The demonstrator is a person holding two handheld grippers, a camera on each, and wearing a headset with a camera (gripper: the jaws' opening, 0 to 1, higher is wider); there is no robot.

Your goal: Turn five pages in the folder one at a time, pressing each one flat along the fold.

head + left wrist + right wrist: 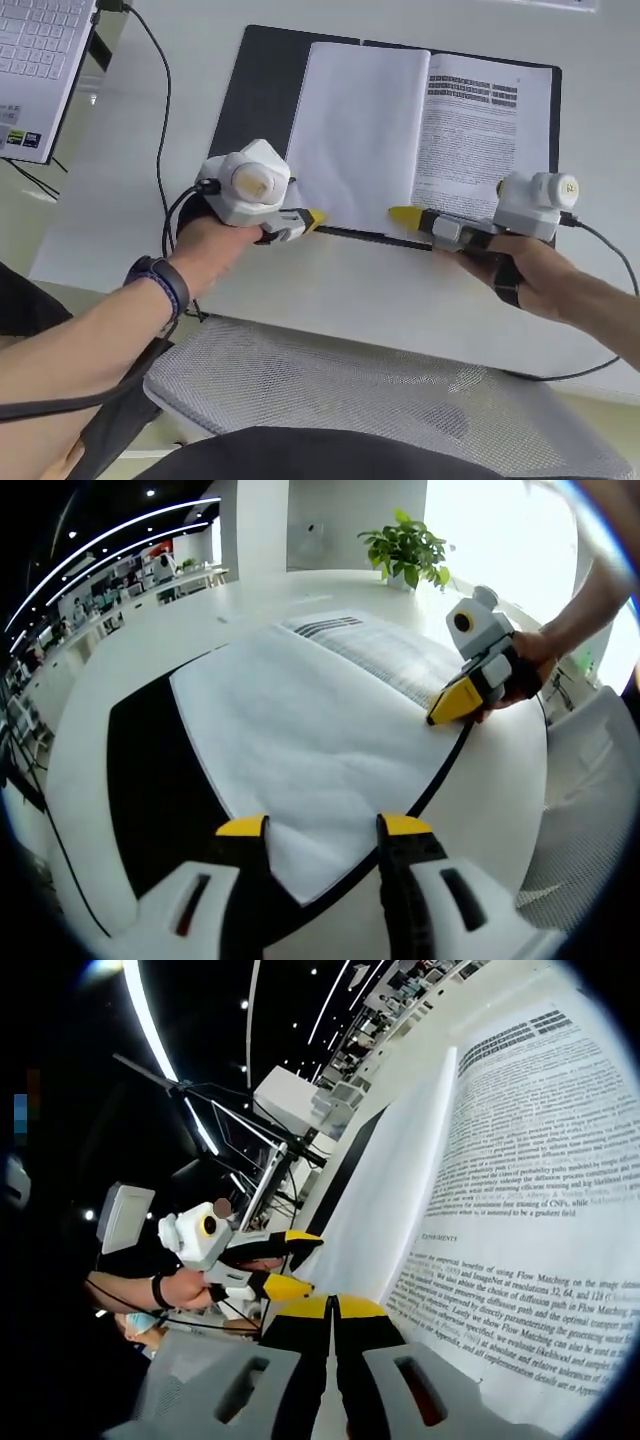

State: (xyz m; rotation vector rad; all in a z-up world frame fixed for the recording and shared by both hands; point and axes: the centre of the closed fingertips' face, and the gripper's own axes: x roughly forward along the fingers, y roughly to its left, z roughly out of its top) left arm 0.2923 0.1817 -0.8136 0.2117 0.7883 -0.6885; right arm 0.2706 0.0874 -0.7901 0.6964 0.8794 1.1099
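Folder (pixel 255 90) lies open on the counter (pixel 400 290). Left gripper (pixel 313 218), fingers apart, sits at the near corner of the blank page (pixel 355 130). Right gripper (pixel 402 214), fingers together, lies at the near edge by the fold (pixel 418 150).

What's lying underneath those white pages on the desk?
A black folder shows past the pages' left and near edges. Whatever lies directly beneath the sheets is covered.

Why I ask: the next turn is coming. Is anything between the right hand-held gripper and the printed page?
Nothing visible does. The right hand-held gripper, shut, sits at the near edge of the printed page, and the page is bare.
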